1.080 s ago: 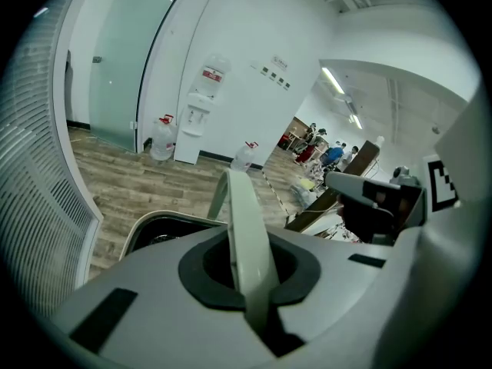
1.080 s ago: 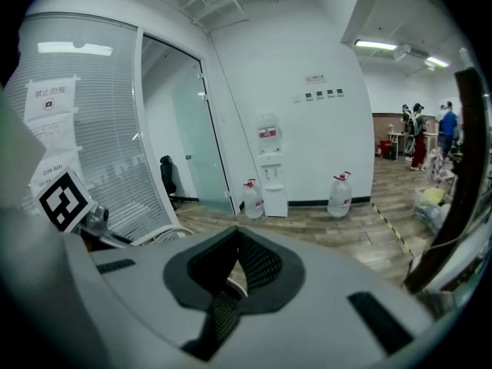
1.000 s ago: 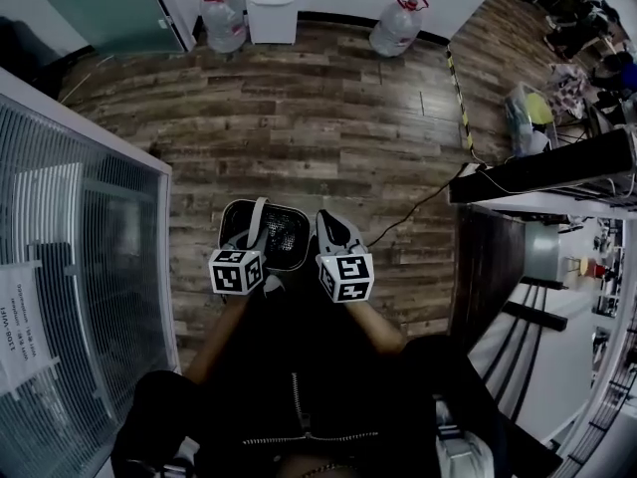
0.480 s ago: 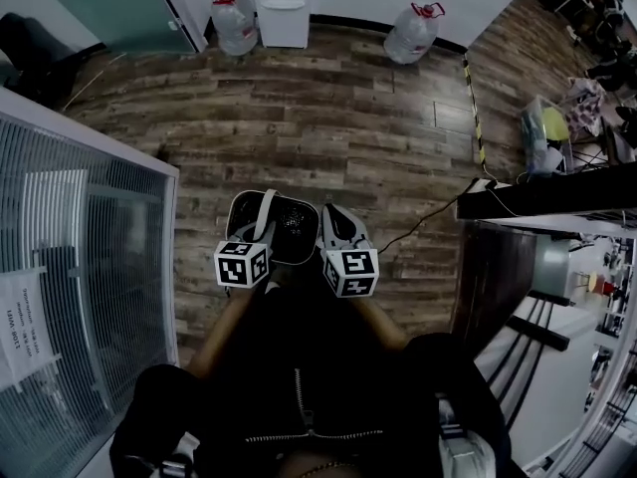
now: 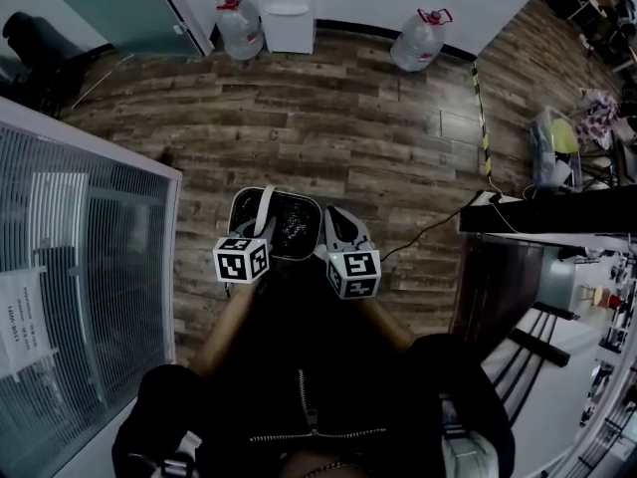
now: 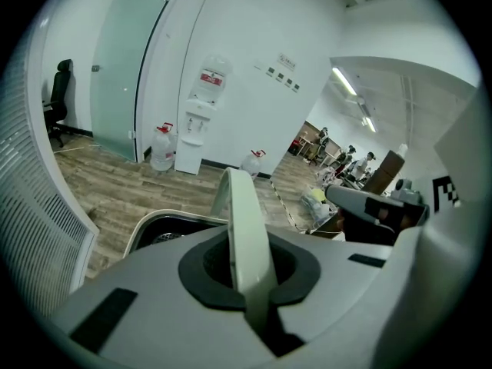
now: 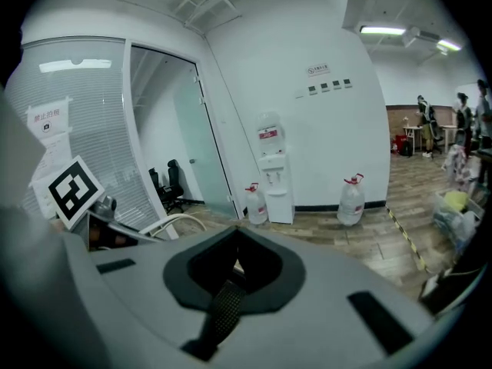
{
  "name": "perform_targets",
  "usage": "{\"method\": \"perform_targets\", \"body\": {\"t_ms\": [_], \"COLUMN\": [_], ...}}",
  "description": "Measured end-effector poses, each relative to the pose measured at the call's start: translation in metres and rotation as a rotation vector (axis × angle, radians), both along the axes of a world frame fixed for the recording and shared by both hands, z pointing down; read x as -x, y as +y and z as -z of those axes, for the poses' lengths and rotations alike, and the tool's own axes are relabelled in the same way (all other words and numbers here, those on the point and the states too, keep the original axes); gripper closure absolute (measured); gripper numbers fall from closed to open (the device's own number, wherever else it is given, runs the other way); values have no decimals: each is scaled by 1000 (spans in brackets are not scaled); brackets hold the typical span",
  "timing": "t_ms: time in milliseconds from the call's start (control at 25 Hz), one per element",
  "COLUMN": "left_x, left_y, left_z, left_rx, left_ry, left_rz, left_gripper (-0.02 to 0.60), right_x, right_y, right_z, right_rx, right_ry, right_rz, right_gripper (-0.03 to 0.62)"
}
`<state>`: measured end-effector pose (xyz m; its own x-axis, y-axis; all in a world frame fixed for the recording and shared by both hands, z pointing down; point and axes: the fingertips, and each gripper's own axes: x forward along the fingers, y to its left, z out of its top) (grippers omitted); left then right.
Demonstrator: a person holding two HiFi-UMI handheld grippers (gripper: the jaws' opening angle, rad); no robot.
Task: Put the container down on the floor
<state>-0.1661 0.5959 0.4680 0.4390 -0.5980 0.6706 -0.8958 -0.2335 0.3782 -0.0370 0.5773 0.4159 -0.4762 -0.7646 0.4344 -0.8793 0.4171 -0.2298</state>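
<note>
The container (image 5: 284, 225) is a dark basket with a pale rim and a pale handle (image 5: 264, 207). It hangs over the wooden floor in front of the person. My left gripper (image 5: 261, 229) is shut on that handle, and the pale strap (image 6: 244, 237) runs up between its jaws above the basket's rim (image 6: 157, 220). My right gripper (image 5: 331, 229) sits against the container's right rim with its jaws shut (image 7: 231, 283). Whether they pinch the rim is hidden. The pale rim (image 7: 175, 221) curves just left of it.
A white water dispenser (image 5: 287, 10) stands at the far wall between two large water bottles (image 5: 242, 23) (image 5: 423, 40). A slatted glass partition (image 5: 80, 267) runs along the left. A dark desk (image 5: 542, 212) with a cable is at the right. Wooden floor (image 5: 328, 118) lies ahead.
The dispenser and bottles have drawn nearer and shifted right in the head view. Both grippers and the container have kept their places relative to each other.
</note>
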Motion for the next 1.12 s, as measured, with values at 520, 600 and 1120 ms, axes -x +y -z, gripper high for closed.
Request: {"method": "perform_targets", "body": {"t_ms": [520, 600, 1120], "left_x": [-19, -21, -32], "left_y": [-20, -21, -51], "left_z": [14, 15, 10], "left_rx": [-9, -13, -19], "left_ry": [-29, -31, 16], "left_rz": [-30, -41, -65], "left_gripper": [566, 566, 566], "right_x": [-28, -33, -41], "right_y": [0, 2, -16], "right_z": [1, 0, 0], "right_rx": [10, 9, 6], "right_ry": [-65, -70, -39], "right_rz": [-77, -94, -126], "right_gripper": [583, 583, 583]}}
